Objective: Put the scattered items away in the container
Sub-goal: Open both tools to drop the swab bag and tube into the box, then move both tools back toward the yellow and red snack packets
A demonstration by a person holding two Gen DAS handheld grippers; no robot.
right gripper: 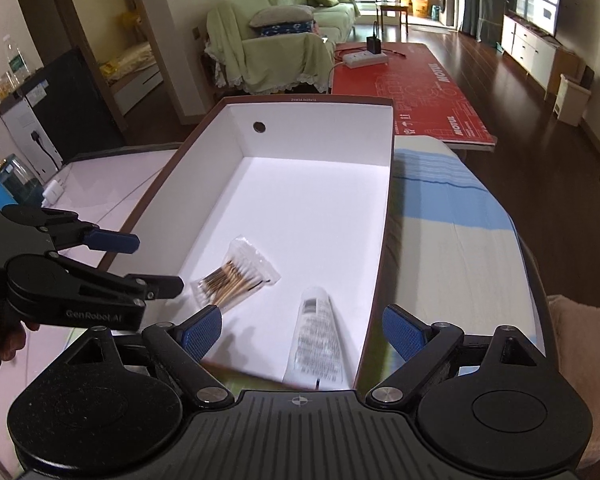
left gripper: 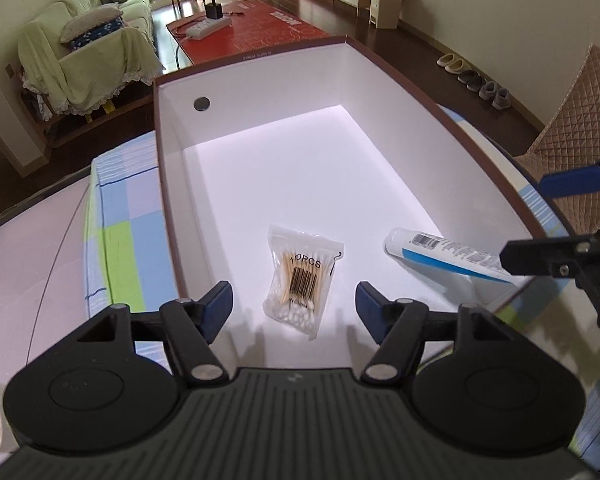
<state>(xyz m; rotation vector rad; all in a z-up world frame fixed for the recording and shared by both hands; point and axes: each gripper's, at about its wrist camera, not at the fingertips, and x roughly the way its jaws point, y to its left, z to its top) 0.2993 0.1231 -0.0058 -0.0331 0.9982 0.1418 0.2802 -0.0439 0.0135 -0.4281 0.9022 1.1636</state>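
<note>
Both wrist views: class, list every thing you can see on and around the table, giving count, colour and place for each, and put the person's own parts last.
Box: one, white inside, brown rim, open on the table.
Cotton swab bag: one, clear with tan sticks, flat on the box floor.
Tube: one, white and blue, lying in the box by its right wall.
Tablecloth: one, blue, green and white checks, under the box.
Sofa: one, pale green cover, far behind.
Red board: one, beyond the box.
Slippers: several, along the wall.
Left gripper: black, blue pads, open above the bag.
Right gripper: same colours, open over the tube.
</note>
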